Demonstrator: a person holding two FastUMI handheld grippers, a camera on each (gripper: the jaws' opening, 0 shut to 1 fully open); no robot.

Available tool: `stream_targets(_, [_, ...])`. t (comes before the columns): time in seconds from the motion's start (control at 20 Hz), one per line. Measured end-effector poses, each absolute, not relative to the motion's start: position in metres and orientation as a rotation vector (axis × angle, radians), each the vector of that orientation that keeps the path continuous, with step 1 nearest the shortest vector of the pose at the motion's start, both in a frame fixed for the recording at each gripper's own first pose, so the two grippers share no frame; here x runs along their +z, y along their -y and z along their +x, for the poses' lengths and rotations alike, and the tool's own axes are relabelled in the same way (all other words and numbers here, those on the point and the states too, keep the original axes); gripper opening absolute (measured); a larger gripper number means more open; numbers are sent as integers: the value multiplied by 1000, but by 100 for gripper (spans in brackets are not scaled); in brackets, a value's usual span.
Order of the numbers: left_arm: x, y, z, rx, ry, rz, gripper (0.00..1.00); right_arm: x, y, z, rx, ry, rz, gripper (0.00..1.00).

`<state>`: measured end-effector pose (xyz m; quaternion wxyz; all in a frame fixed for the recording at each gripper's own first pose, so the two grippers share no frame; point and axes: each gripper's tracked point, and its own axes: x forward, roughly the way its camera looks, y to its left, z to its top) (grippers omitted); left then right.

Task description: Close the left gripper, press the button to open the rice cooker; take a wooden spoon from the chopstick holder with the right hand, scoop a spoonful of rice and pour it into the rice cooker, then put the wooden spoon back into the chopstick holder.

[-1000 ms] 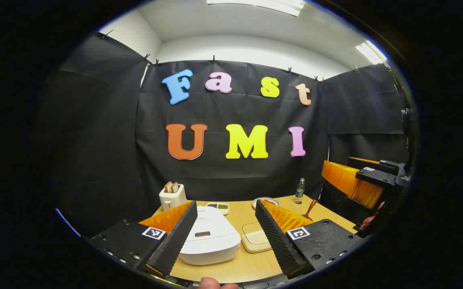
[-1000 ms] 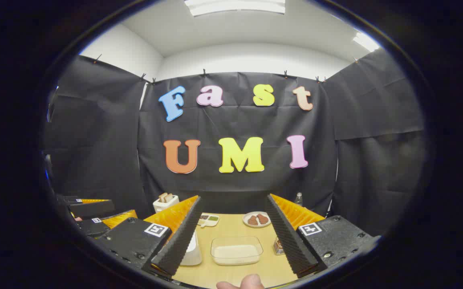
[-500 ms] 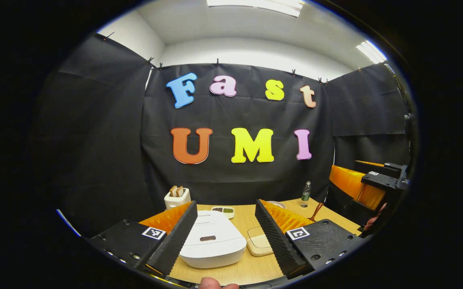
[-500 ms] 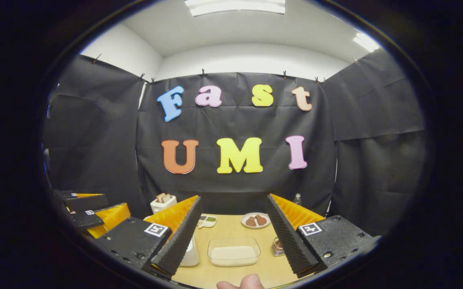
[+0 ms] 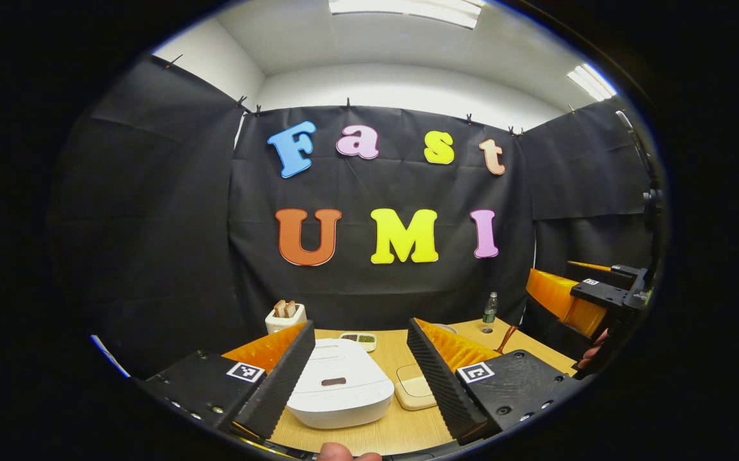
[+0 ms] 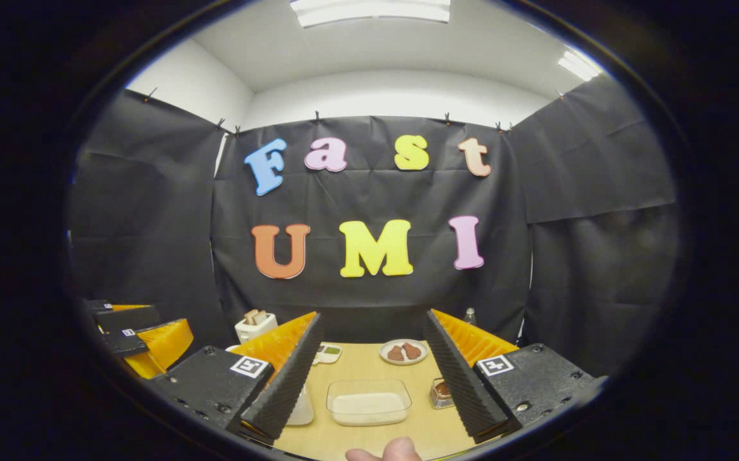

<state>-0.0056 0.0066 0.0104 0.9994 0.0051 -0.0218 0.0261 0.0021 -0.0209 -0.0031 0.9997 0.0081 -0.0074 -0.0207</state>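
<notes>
— Where is the rice cooker (image 5: 341,390) from the left gripper (image 5: 360,365)?
— Just ahead and below, lid down, its dark button (image 5: 333,381) nearer the left finger; jaws released.
— And the right gripper (image 6: 369,358)?
— Released too, over the rice tray (image 6: 368,402).

Left gripper (image 5: 360,378) view has swung left and dipped slightly: rice cooker (image 5: 341,392) now sits further right between my fingers than 1 s ago. Toaster (image 5: 285,317), sauce dish (image 5: 358,339) and bottle (image 5: 489,309) all drifted right and lower. My right gripper (image 5: 590,298) dropped lower at the edge. In the right gripper view, rice container (image 6: 369,402) and plate (image 6: 403,351) slid left; left gripper (image 6: 142,339) rose further into sight.
</notes>
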Motion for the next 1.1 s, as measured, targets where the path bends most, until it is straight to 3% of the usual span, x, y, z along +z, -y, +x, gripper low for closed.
stream_targets(0.65, [-1, -19, -6, 85, -8, -2, 94, -10, 47, -8, -106, -12, -3, 100])
stream_targets(0.9, [-19, -35, 15, 153, -68, 0, 94, -28, 63, 29, -95, -60, 2, 100])
stream_targets(1.1, [-52, -47, 42, 179, -202, -44, 94, -41, 74, 74, -58, -69, 10, 100])
